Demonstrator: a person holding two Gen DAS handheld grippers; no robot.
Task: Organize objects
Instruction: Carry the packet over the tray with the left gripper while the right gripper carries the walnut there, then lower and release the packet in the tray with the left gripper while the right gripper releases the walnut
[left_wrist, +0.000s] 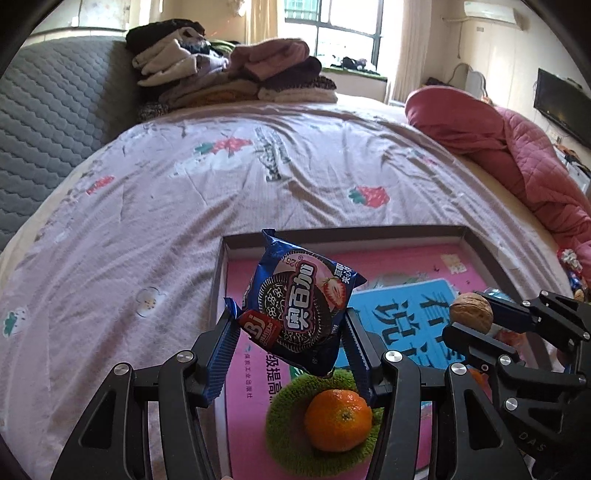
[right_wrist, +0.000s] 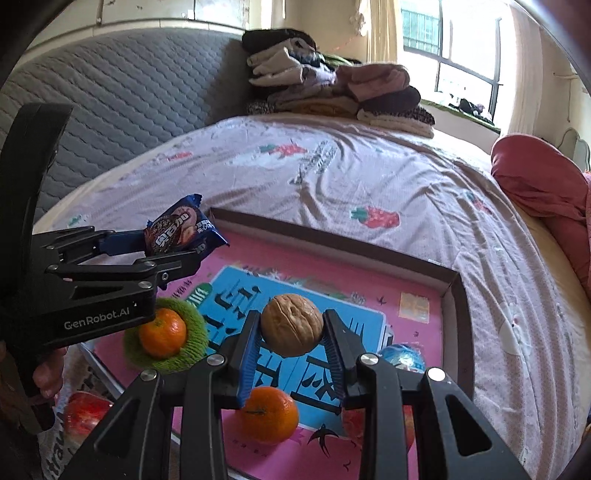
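Observation:
My left gripper (left_wrist: 290, 339) is shut on a blue cookie packet (left_wrist: 303, 306), held in the air over the left part of a shallow cardboard tray (left_wrist: 369, 233) lined with a pink and blue book cover. Seen from the right wrist, the same packet (right_wrist: 181, 229) hangs at the left. My right gripper (right_wrist: 291, 339) is shut on a brown walnut (right_wrist: 291, 325), above the tray's (right_wrist: 332, 240) middle; the walnut (left_wrist: 472, 313) also shows at the right of the left wrist view. In the tray lie a tangerine (left_wrist: 338, 421) on a green fuzzy coaster (left_wrist: 284, 417) and a second tangerine (right_wrist: 269, 413).
The tray rests on a bed with a strawberry-print sheet (left_wrist: 221, 184). Folded clothes (left_wrist: 229, 74) are stacked at the far end, a pink quilt (left_wrist: 498, 147) lies at the right. A blue-wrapped ball (right_wrist: 400, 356) and a red apple (right_wrist: 369, 421) sit in the tray; another red apple (right_wrist: 79, 417) lies outside its left edge.

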